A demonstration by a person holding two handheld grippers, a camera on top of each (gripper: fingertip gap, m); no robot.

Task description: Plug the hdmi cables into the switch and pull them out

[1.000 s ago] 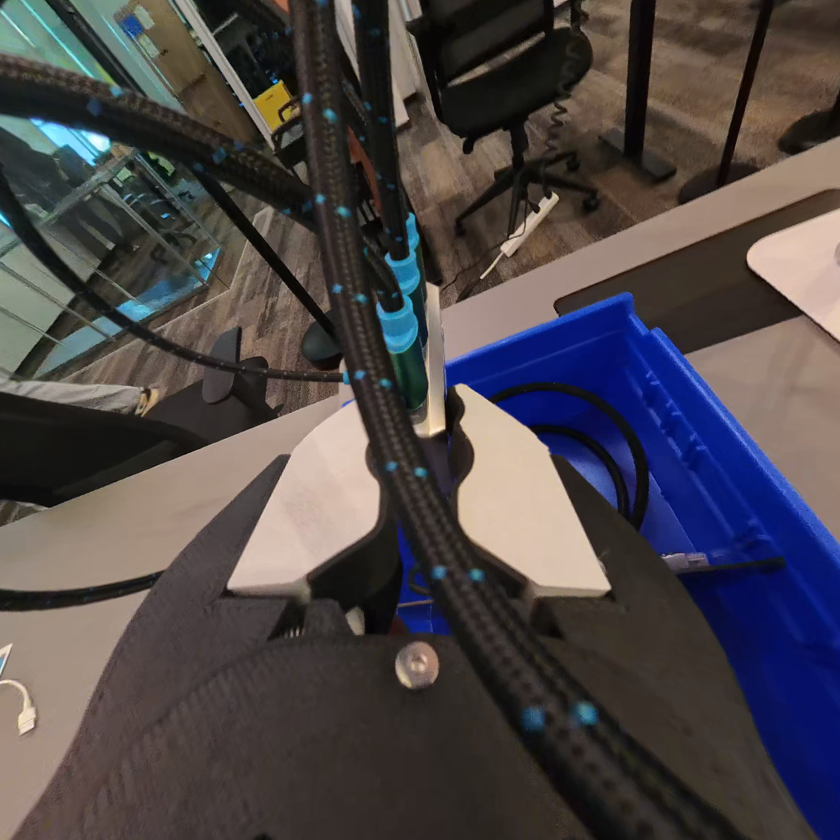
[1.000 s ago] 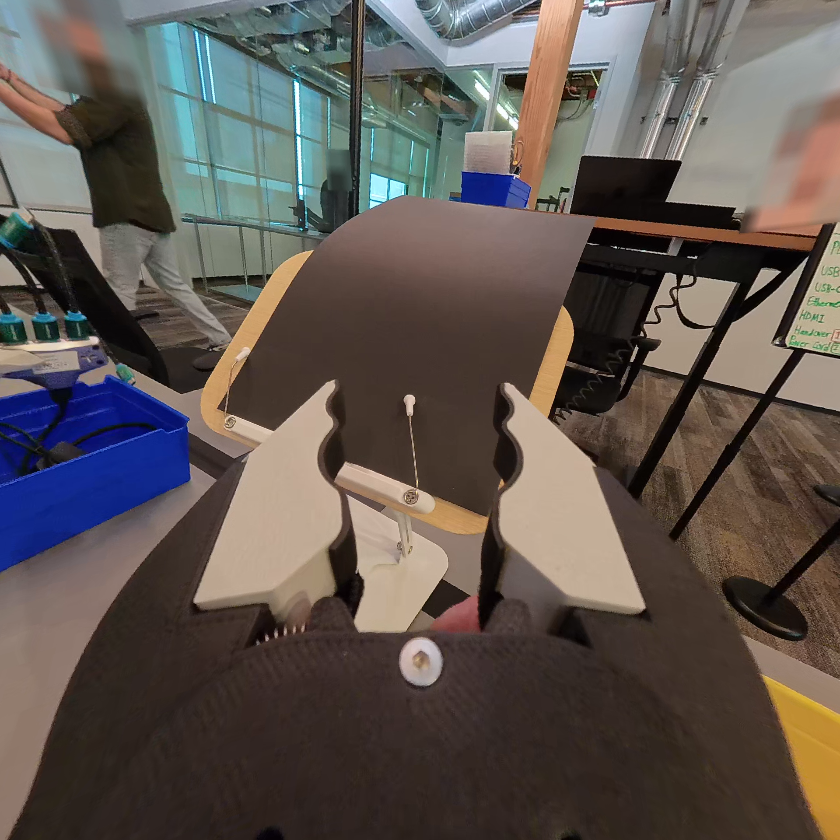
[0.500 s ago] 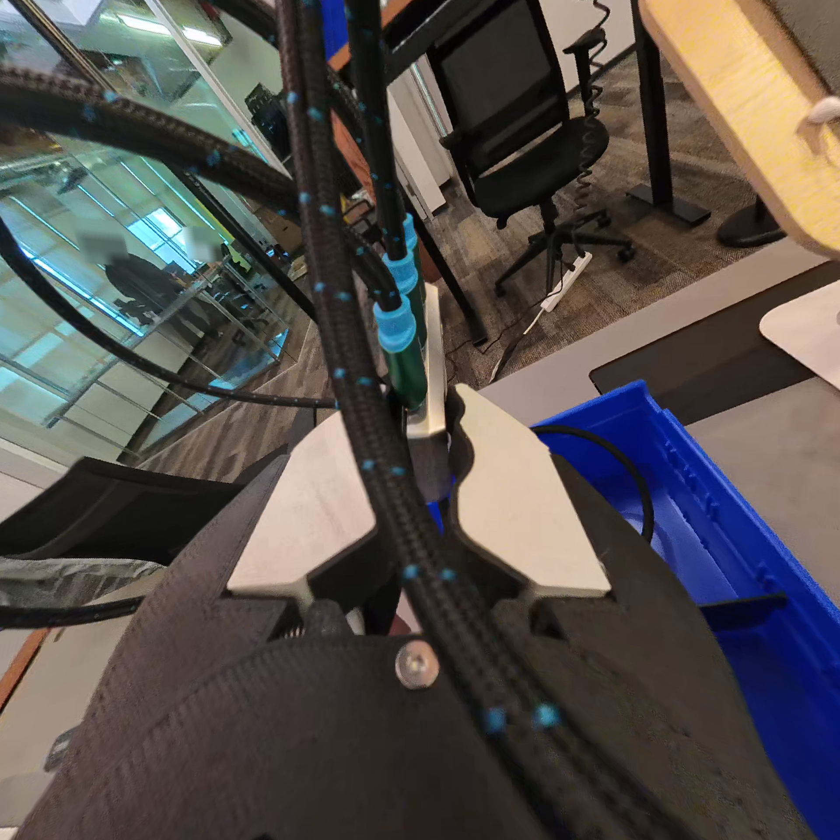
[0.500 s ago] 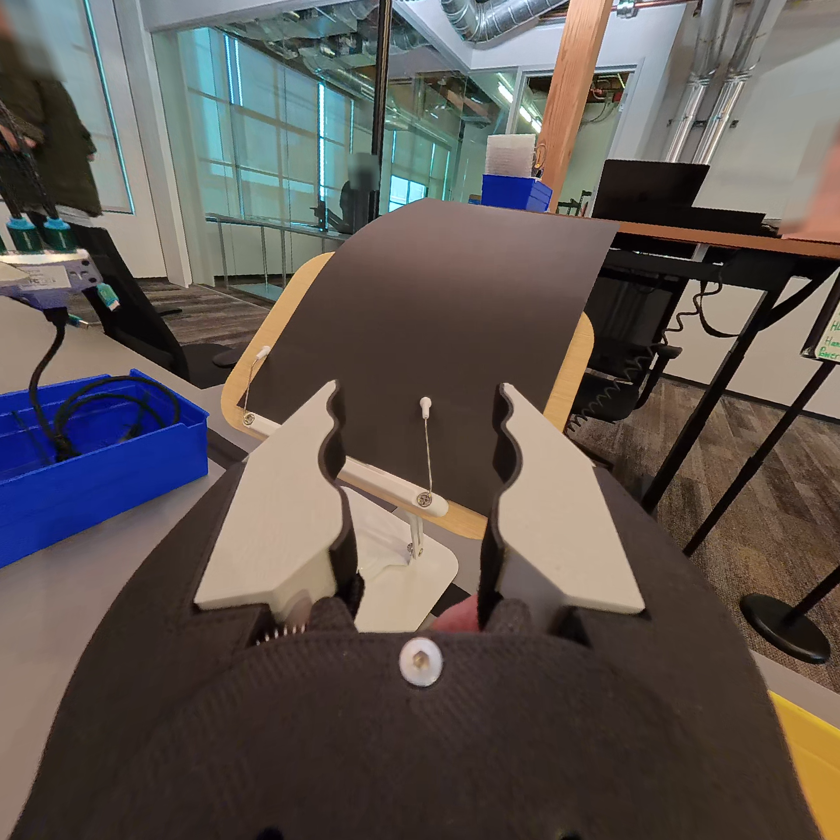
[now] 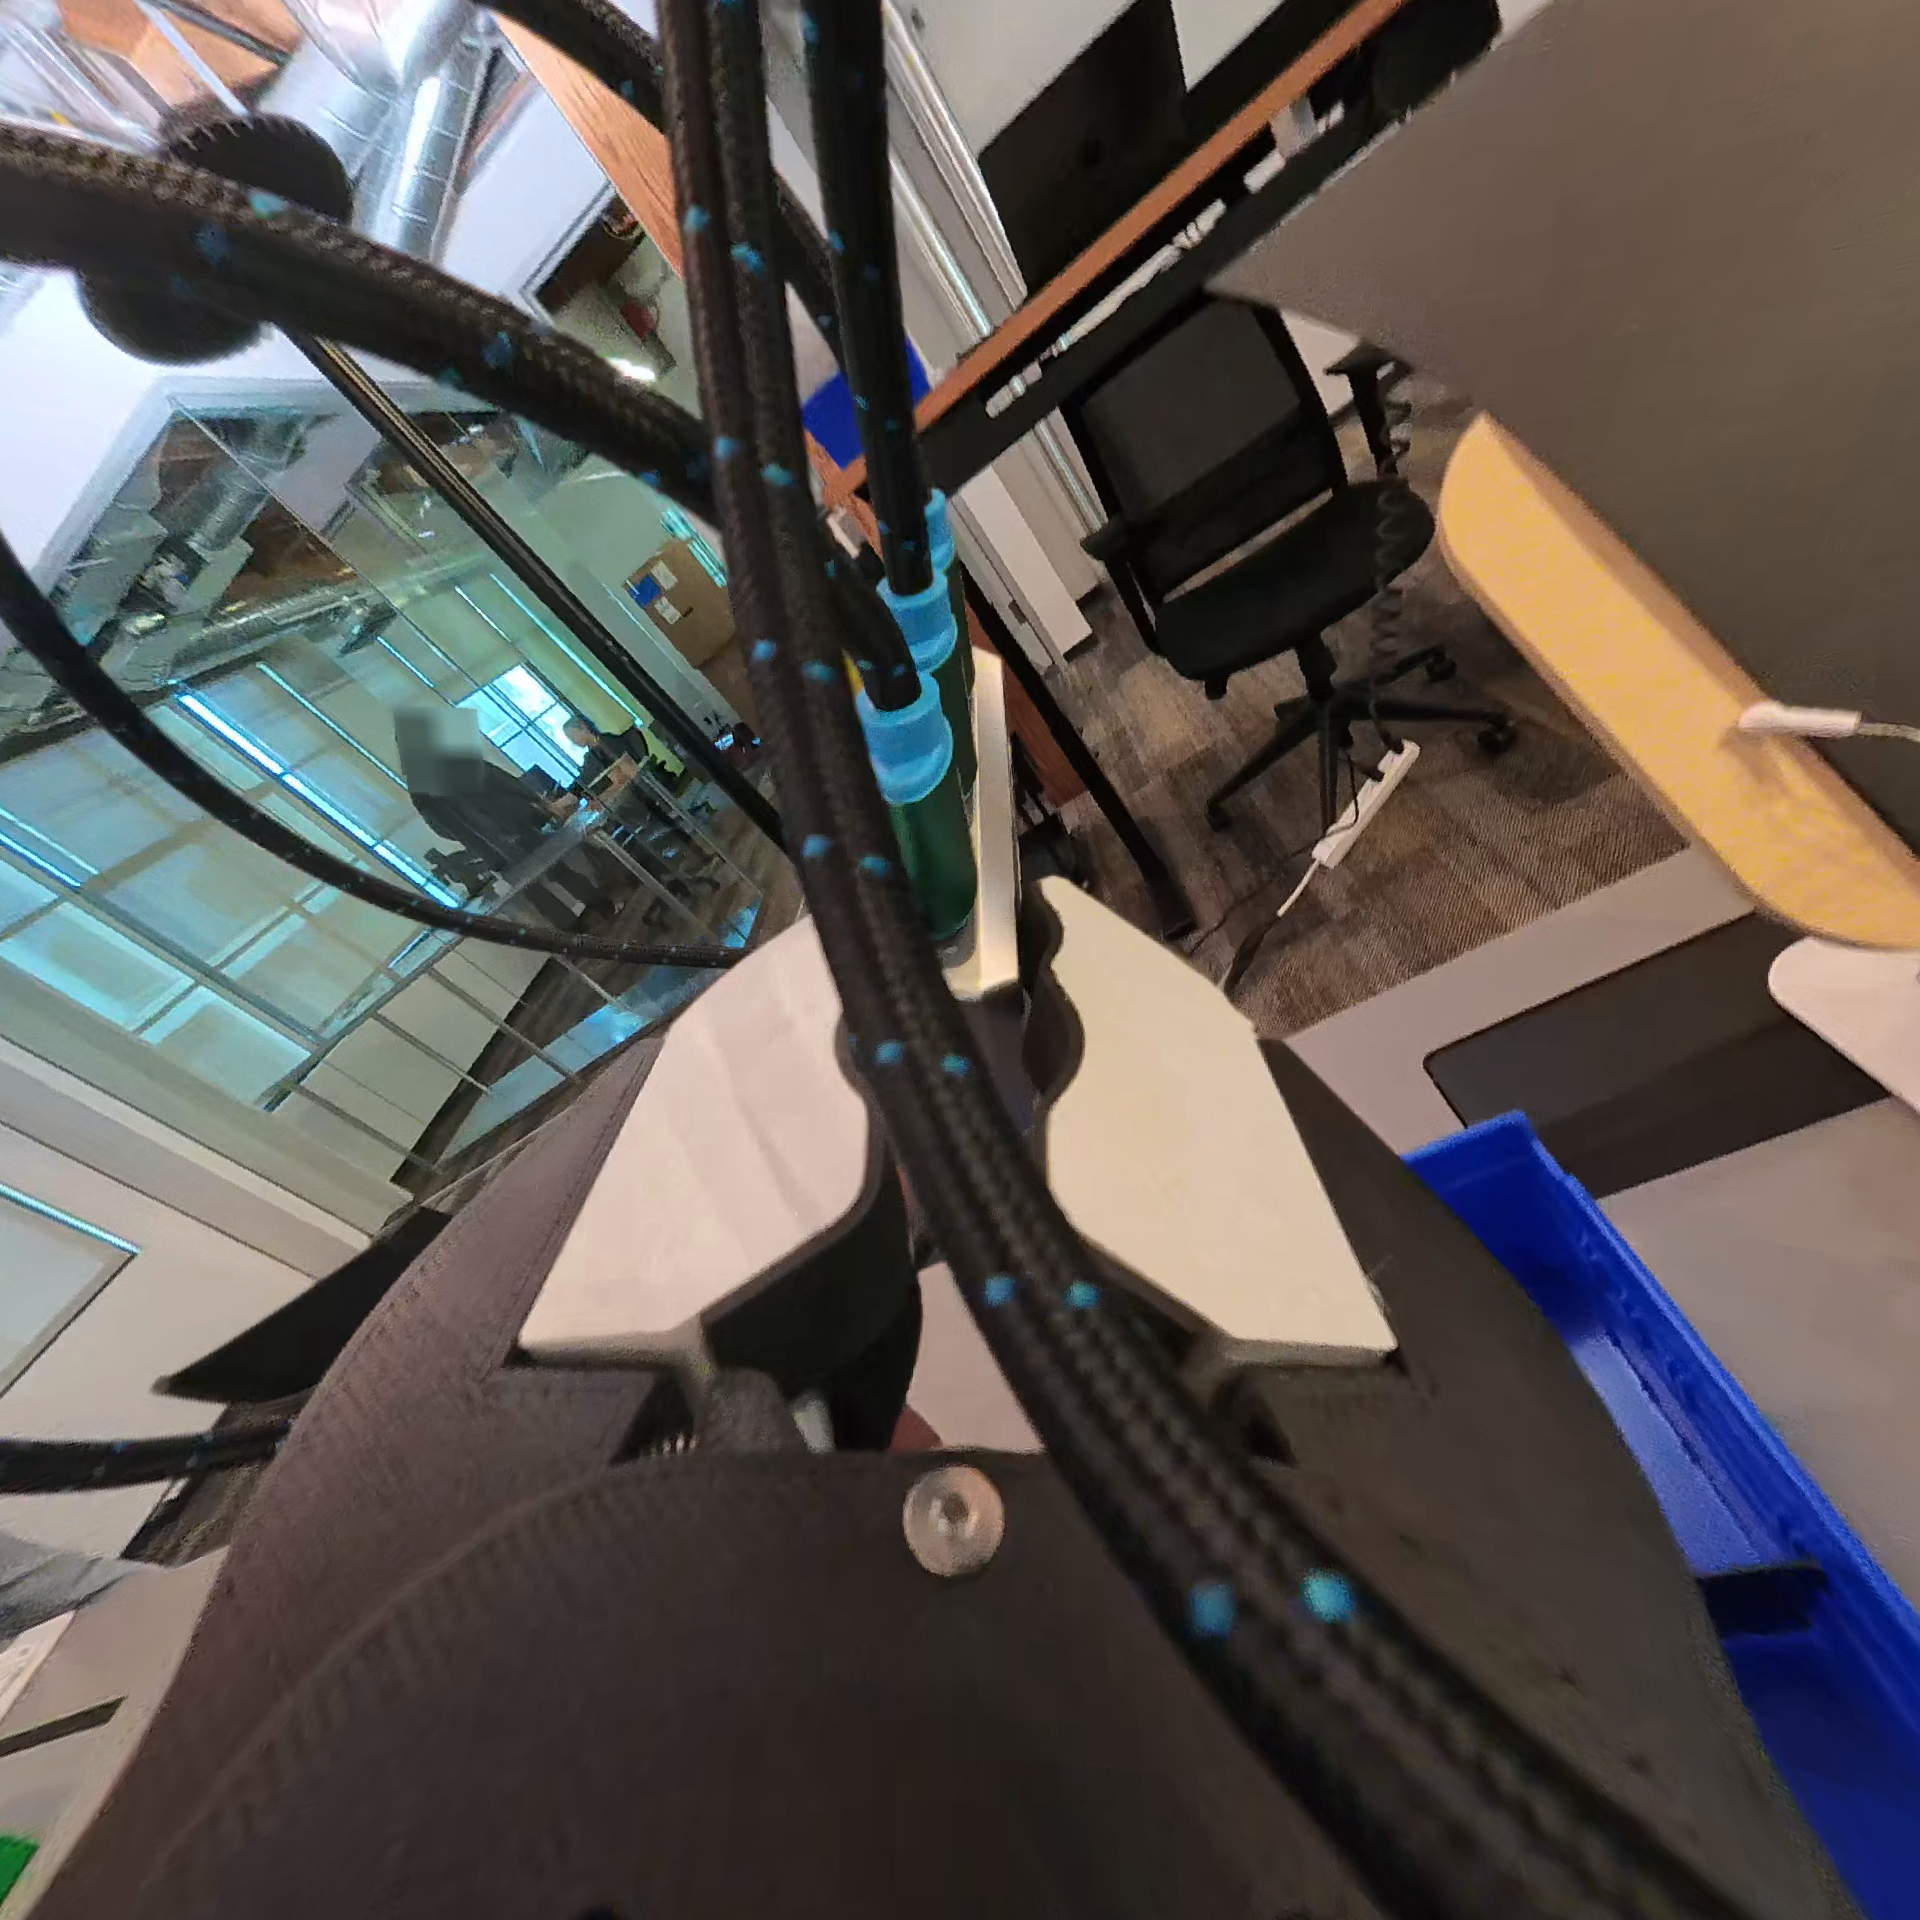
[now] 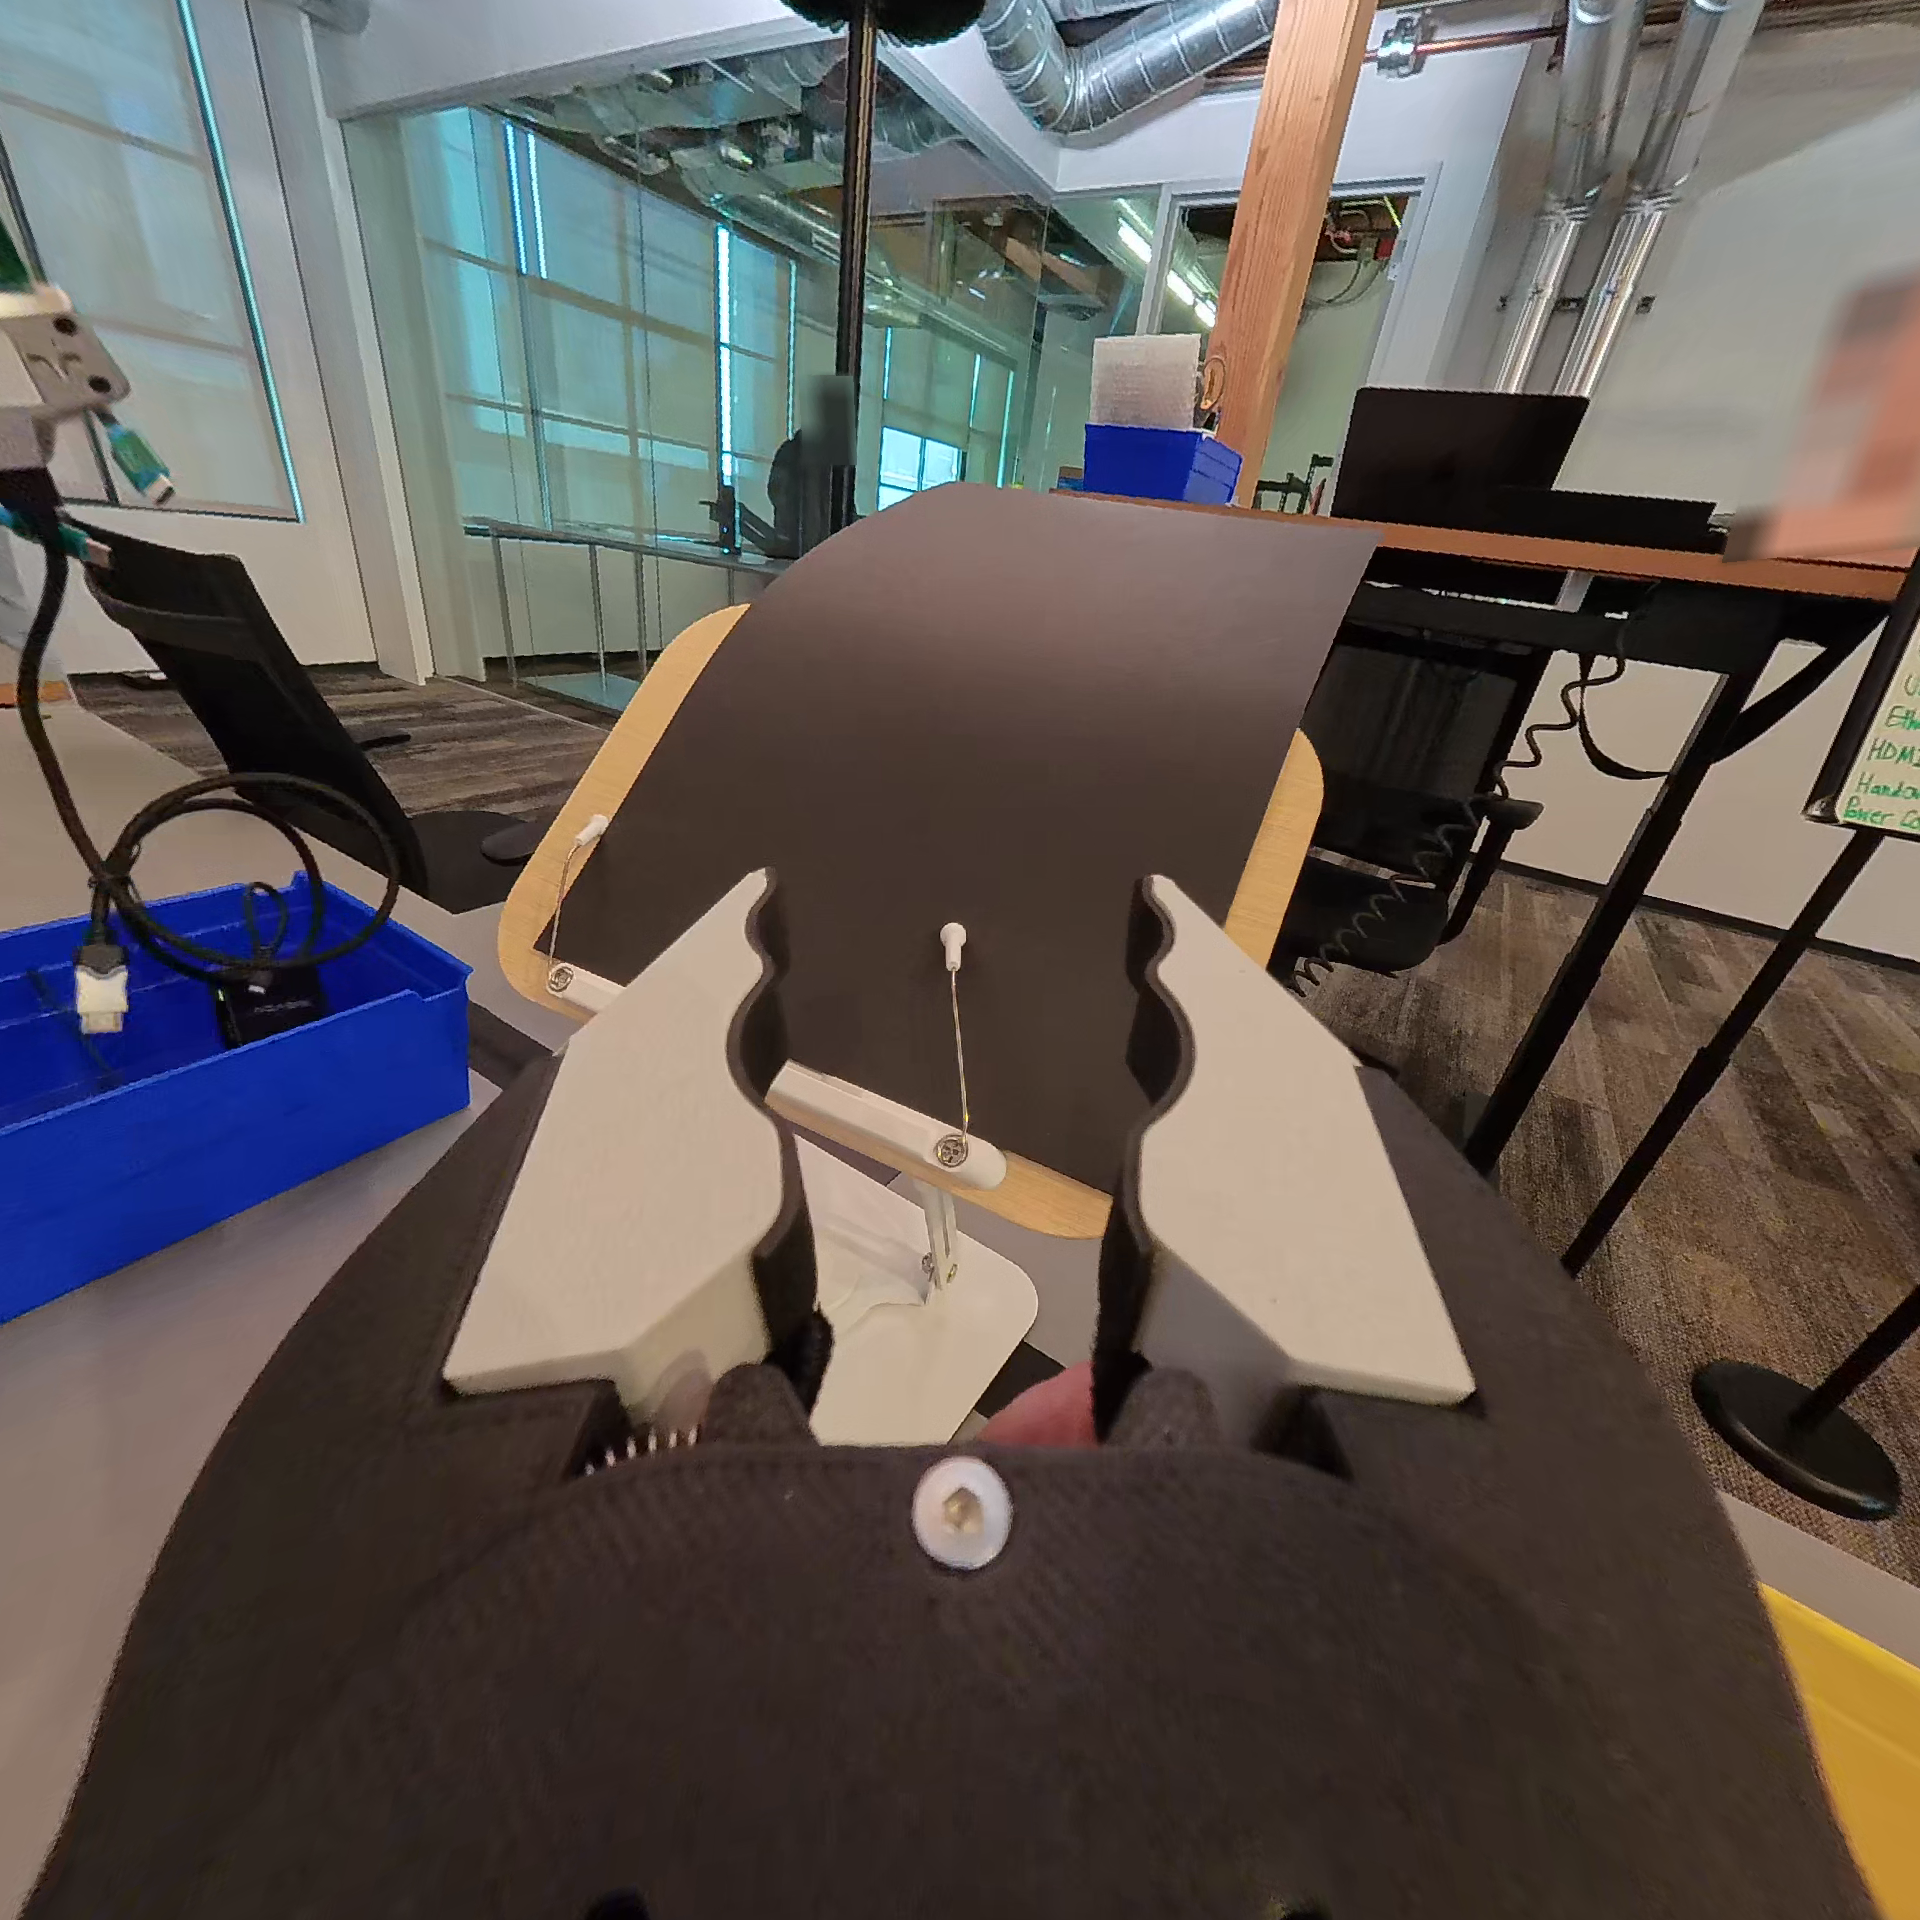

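Observation:
My left gripper [image 5: 961, 935] is shut on the silver HDMI switch [image 5: 995, 831], held edge-on and raised high off the table. Green HDMI plugs [image 5: 935, 842] with light blue collars sit in the switch. Their black braided cables [image 5: 977, 1143] loop up and back over my gripper. In the right wrist view the switch [image 6: 52, 364] shows at the far upper left, with a thin black cable [image 6: 62, 790] hanging from it into the blue bin [image 6: 208, 1091]. My right gripper [image 6: 956, 894] is open and empty, well right of the switch.
The blue bin [image 5: 1662, 1403] lies below and right of my left gripper and holds a white connector [image 6: 101, 992] and a small black box [image 6: 272, 1010]. A wooden stand with a black sheet [image 6: 987, 779] stands ahead of my right gripper. A yellow bin [image 6: 1849, 1714] is at the lower right. Spacing between my two grippers at the tips: around 45 centimetres.
My left gripper has lifted the switch and its cables up and away from the blue bin. The hanging cable has pulled up out of the bin. My right gripper stays open, hardly moved.

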